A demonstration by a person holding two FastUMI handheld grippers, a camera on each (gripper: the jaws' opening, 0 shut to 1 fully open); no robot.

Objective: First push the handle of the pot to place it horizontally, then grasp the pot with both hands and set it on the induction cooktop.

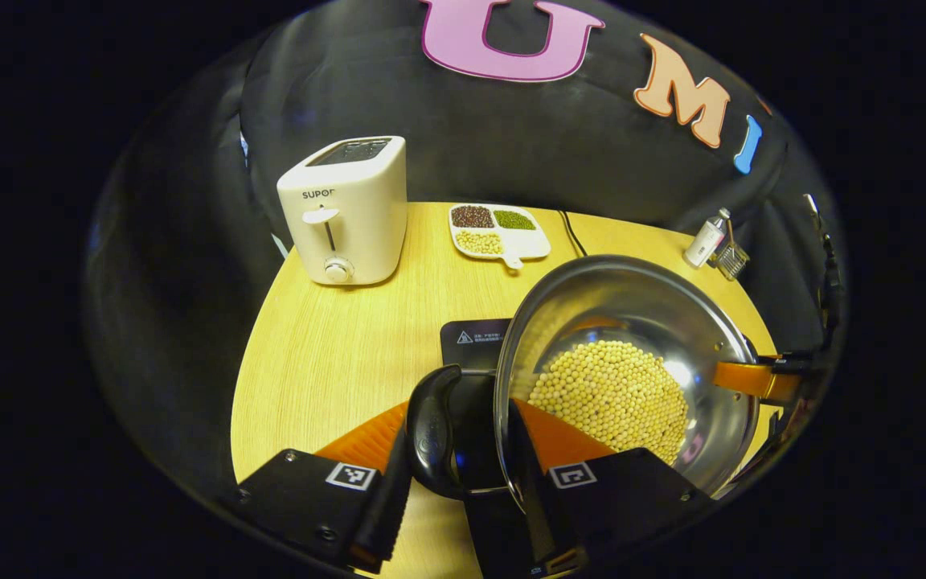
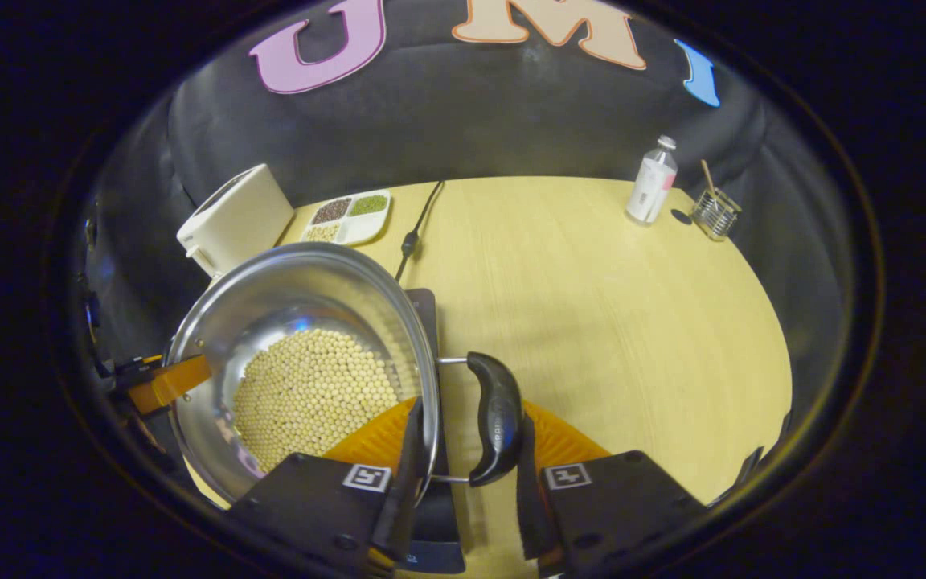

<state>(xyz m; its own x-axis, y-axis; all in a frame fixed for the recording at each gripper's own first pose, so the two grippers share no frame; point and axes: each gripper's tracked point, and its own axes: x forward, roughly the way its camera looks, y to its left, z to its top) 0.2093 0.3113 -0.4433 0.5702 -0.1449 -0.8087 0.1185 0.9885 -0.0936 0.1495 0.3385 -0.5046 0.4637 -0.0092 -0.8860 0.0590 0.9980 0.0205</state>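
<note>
While both grippers hold the pot (image 1: 632,354) by its 2 side handles, it hangs over the induction cooktop (image 1: 475,334), near the front edge of the table (image 2: 592,305). I think it is held from both sides so it stays level and the yellow beans (image 2: 310,394) inside do not spill.

On one side, the left gripper (image 1: 463,482) has its fingers set narrow around the black left handle (image 1: 431,434). One finger is outside the handle and the other is against the pot rim. They look like they press on it, but the view is too bent to be sure of the touch.

On the other side, the right gripper (image 2: 467,482) does the same with the right handle (image 2: 495,418), with 1 finger by the pot wall and 1 past the handle. Both grippers point in toward the pot from opposite sides, low and nearly flat.

Near the back left corner of the table stands a toaster (image 1: 346,209), with a bean tray (image 1: 499,229) beside it. By the back right edge, well apart from the pot, stand a small bottle (image 2: 652,181) and a wire cup (image 2: 714,213).

Setting the pot down flat on the cooktop looks like the next step.
</note>
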